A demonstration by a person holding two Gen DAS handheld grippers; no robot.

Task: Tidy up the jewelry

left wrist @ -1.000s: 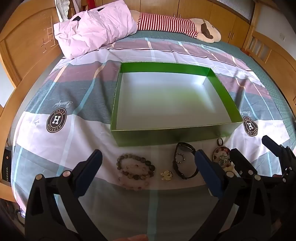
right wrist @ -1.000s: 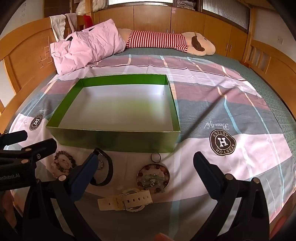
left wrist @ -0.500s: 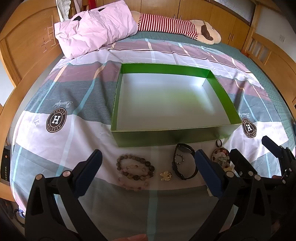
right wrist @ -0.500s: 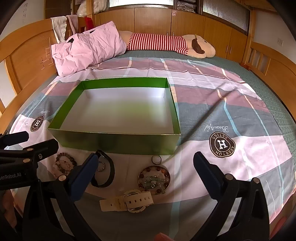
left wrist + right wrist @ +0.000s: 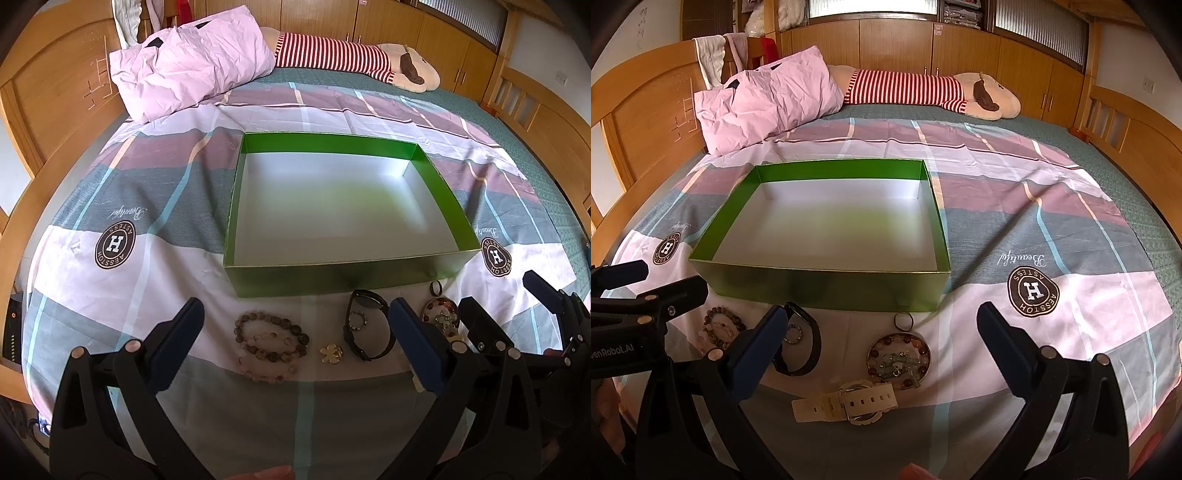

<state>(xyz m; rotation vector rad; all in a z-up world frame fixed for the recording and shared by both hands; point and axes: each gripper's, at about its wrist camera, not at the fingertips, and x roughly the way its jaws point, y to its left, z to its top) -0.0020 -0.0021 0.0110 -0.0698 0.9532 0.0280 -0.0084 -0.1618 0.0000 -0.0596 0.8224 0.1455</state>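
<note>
Beaded bracelets lie before glossy green box; both tools spread wide.

- Left black two-finger gripper: drawn slightly back; green shallow cardboard box sits higher in view.
- Right black two-finger gripper: likewise retreated; cream plastic wristwatch appears farther ahead.

The right claw is hovering wide open at the bottom of the frame, holding nothing. Between its fingers a cream watch and a round beaded pendant are lying on the bed. A black watch is sitting at lower left, with a beaded bracelet beside it. The green box is resting mid-frame, and the left claw is showing at the left edge, also open.
</note>
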